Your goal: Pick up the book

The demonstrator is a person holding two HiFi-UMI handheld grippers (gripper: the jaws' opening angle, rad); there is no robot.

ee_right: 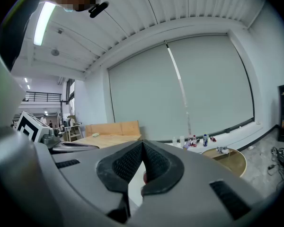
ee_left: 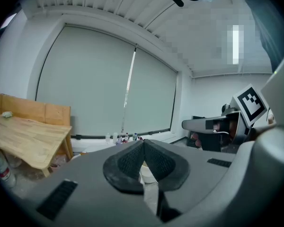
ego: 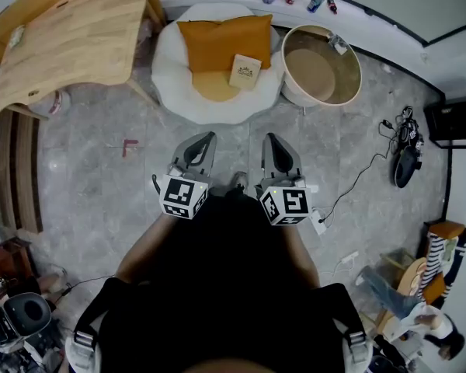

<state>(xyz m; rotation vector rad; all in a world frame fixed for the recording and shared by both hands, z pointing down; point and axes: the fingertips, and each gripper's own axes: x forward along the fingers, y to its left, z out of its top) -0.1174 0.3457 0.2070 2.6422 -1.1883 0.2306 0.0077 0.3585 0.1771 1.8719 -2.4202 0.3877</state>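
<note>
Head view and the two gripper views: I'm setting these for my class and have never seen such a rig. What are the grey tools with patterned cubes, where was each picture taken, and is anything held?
No robot here: a person holds a two-jaw tool in each hand. The head view looks down from their head at the left gripper and right gripper. The other two pictures come from cameras riding on each gripper, looking along its jaws. Both pairs of jaws are shut and hold nothing. The book lies ahead on an orange cushion on a white seat, untouched.
</note>
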